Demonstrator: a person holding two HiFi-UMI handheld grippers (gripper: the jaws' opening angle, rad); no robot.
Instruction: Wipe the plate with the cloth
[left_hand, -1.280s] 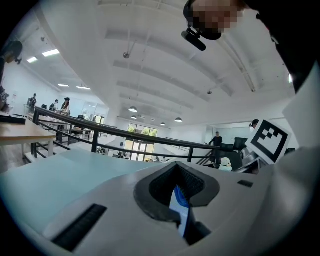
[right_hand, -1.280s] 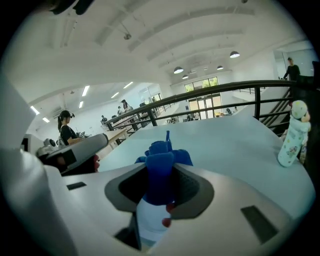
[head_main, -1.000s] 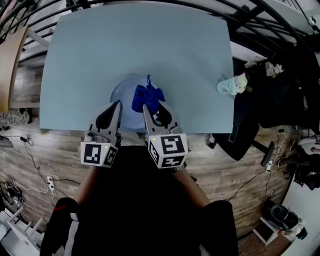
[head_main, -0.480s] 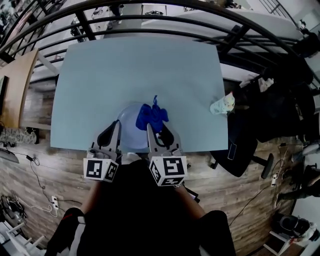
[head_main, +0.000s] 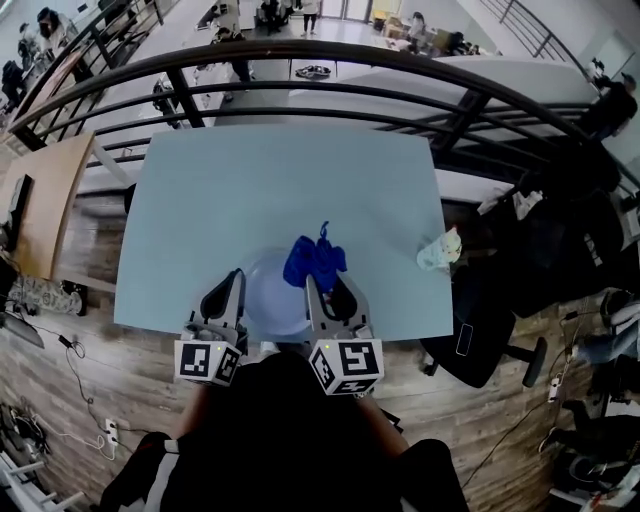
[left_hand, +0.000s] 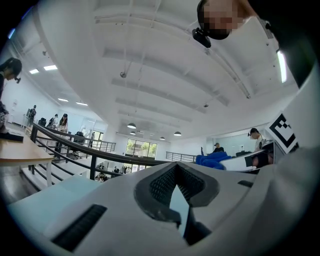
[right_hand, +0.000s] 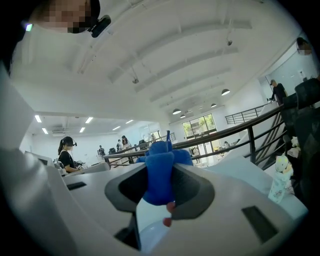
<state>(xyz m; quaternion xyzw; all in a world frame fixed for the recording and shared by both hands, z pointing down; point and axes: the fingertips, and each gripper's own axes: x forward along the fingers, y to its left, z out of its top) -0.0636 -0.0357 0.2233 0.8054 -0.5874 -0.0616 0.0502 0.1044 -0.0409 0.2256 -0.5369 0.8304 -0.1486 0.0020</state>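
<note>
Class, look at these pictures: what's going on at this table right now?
A person works with a gripper in each hand at a pale blue table. The right gripper has its fingers shut on a bunched blue cloth, held at the far right edge of a round plate. The left gripper sits at the plate's left edge and appears to pinch its rim, steadying it for wiping.
</note>
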